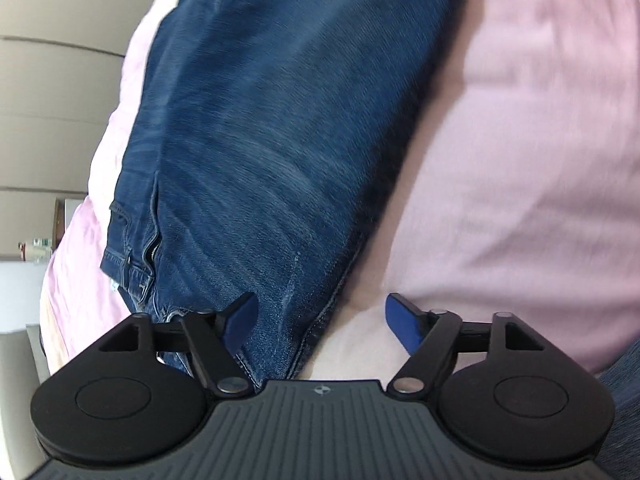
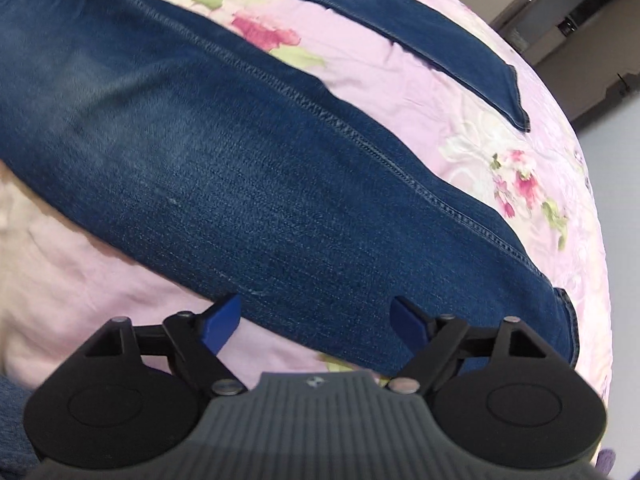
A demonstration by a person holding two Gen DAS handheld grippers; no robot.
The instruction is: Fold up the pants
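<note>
1. Nearest the lens in the left wrist view, the left gripper (image 1: 320, 320) is seen along the bottom of the frame with its blue-padded jaws spread wide; nothing is pinched, though one pad overlaps the denim and the other stands over the pink bedsheet (image 1: 520, 120).
2. Low in the right wrist view, the right gripper (image 2: 316, 320) is likewise held apart and empty, its pads straddling the lower edge of a trouser leg.
3. A pair of blue jeans (image 1: 280, 120) is laid flat on the bedsheet. In the left view the waistband, with fly and button (image 1: 130, 258), is found at lower left, and the outer side seam runs down to the bottom centre.
4. In the right view the near leg (image 2: 280, 200) crosses the frame from upper left to lower right, ending in a hem at right; the far leg (image 2: 440, 52) lies apart at the top, with floral sheet showing between.
5. The denim is judged fairly heavy and limp but thick: it should drape rather than hold shape, and it is neither slippery nor fragile.
6. A firm hold is best taken on doubled, stitched edges, at the waistband side seam for the left tool and the outer seam or hem for the right, so that a single layer is not dragged off alone.
</note>
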